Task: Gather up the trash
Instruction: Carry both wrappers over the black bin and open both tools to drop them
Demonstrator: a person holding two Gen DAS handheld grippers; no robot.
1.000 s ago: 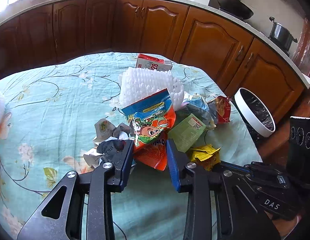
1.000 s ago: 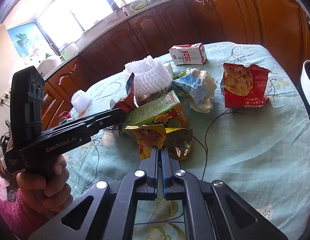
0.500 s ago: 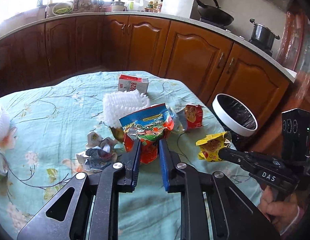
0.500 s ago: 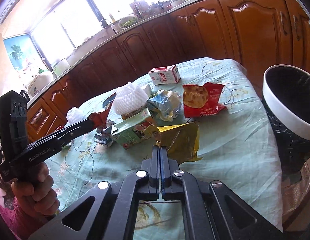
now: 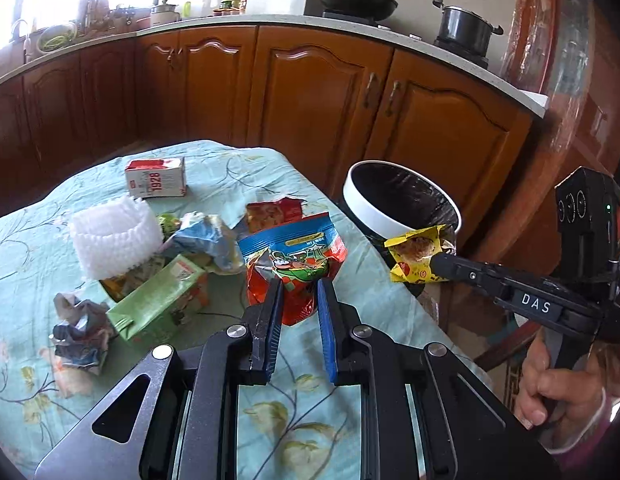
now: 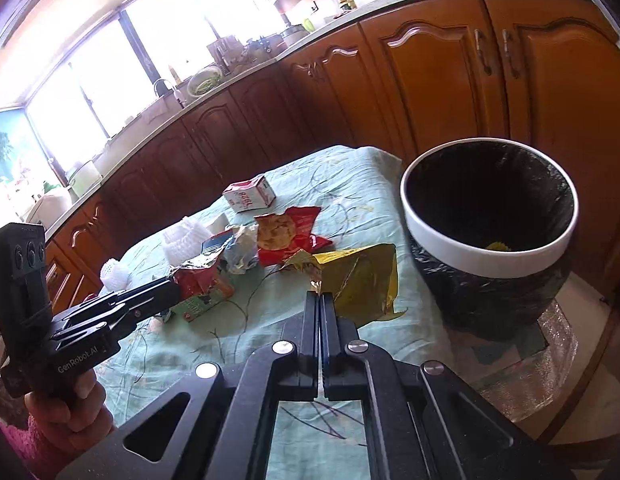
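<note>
Two grippers carried wrappers: right gripper (image 6: 320, 300) pinched a yellow packet (image 6: 358, 276), left gripper (image 5: 299, 292) clasped a red-blue snack bag (image 5: 293, 256); lined bin (image 6: 490, 256) at two o'clock likely awaited both drops.

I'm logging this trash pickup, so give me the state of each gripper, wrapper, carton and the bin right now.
Left gripper: shut on the blue-and-red snack bag.
Right gripper: shut on the yellow wrapper, near the bin.
Trash bin: open, black-lined, something yellow inside.
Green carton: lying on its side.
Milk carton: lying on the table.
Red chip bag: torn open, flat.
Crumpled paper: balled up.
</note>
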